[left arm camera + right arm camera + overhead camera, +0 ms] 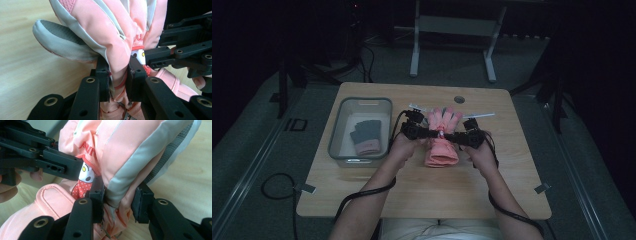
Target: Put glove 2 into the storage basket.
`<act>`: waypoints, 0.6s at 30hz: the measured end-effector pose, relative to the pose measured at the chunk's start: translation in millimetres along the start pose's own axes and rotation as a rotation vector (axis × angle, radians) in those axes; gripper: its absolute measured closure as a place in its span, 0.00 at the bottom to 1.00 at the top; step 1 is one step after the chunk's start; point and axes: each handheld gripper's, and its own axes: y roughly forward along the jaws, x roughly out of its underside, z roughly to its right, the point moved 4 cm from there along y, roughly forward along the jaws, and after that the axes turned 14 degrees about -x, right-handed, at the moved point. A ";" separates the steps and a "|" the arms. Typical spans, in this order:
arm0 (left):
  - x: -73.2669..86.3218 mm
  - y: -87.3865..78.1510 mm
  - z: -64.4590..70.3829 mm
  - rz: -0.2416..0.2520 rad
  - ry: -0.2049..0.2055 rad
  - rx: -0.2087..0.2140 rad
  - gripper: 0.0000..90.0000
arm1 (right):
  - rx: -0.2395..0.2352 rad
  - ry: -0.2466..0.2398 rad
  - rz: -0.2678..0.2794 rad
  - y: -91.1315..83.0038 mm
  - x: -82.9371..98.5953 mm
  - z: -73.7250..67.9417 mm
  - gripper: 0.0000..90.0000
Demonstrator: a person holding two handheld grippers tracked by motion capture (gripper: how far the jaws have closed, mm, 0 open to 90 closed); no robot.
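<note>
While both hands meet over the middle of the table (362, 200), the pink glove (441, 142) lies between them, fingers pointing far and cuff near. The left gripper (428, 133) pinches a fold of the glove's left side between its narrow jaws, seen close in the left gripper view (119, 80), just beside the grey-edged thumb (62, 42). The right gripper (451, 136) clamps the right side (a cartoon patch (85, 181) sits next to its jaws), fabric bunched between them (119, 206). At the left stands a grey bin (337, 131) holding a dark glove (366, 136), well apart.
</note>
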 end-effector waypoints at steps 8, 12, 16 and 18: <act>-18.7 -34.2 -8.2 0.031 0.017 -0.040 0.83 | -0.007 -0.033 0.033 -0.6 -28.1 -23.8 0.73; -26.8 -53.6 -15.3 0.050 0.013 -0.064 0.83 | -0.025 -0.048 0.045 2.7 -43.8 -36.7 0.73; -33.0 -72.3 -23.8 0.074 0.004 -0.093 0.83 | -0.035 -0.073 0.051 7.9 -61.2 -49.9 0.73; -35.4 -80.8 -28.4 0.085 0.002 -0.107 0.83 | -0.037 -0.087 0.054 11.3 -68.9 -56.6 0.73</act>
